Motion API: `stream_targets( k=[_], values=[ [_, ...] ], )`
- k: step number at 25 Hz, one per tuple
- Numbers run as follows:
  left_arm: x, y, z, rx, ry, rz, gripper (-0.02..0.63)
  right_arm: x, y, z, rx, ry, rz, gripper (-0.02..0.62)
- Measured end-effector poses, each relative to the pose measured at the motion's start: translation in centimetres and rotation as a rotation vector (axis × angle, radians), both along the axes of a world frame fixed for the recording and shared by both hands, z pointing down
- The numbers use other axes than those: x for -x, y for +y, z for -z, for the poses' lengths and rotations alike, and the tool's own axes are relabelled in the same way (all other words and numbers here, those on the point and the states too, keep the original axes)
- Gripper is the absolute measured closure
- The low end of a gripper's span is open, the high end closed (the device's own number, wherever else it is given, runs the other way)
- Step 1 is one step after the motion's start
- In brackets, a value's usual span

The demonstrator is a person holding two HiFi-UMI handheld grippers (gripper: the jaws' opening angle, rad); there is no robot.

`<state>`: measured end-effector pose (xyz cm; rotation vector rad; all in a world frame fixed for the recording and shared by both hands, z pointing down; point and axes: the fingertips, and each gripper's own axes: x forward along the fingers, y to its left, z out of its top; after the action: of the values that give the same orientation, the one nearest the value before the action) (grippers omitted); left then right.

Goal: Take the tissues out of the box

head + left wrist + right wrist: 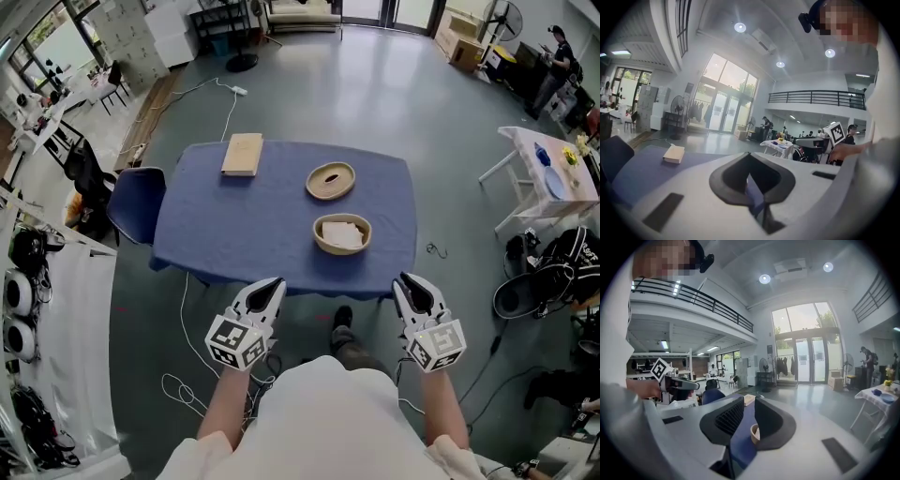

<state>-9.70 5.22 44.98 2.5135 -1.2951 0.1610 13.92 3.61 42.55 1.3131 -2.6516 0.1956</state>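
Observation:
On the blue table (244, 234) a round wooden bowl (342, 233) holds white tissues. Behind it lies an oval wooden lid with a slot (331, 180). A flat tan box (243, 154) lies at the far left of the table and shows in the left gripper view (674, 153). Both grippers hover short of the table's near edge, touching nothing. My left gripper (272, 284) has its tips together, empty (749, 155). My right gripper (405, 281) stands open with a gap between its pads (749, 401); the bowl (753, 433) shows low in that gap, far off.
A blue chair (136, 202) stands at the table's left side. A white side table (548, 178) with small items stands at the right, with bags (562, 267) below it. Cables (183, 384) trail over the grey floor. People stand at the room's far right.

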Motion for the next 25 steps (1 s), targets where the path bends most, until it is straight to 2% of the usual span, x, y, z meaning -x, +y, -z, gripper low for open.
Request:
stream_targets(
  k=[11,25],
  values=[
    [-3.3,-8.2,-1.0,0.029,-0.014,0.042,0.598,-1.9,-10.2,-2.5,0.047,-0.012,0.088,0.503],
    [-6.4,-15.9,-3.7,0.089,-0.035,0.151,0.598,-4.1,-19.5,-6.3,0.124,-0.004,0.226,0.503]
  ],
)
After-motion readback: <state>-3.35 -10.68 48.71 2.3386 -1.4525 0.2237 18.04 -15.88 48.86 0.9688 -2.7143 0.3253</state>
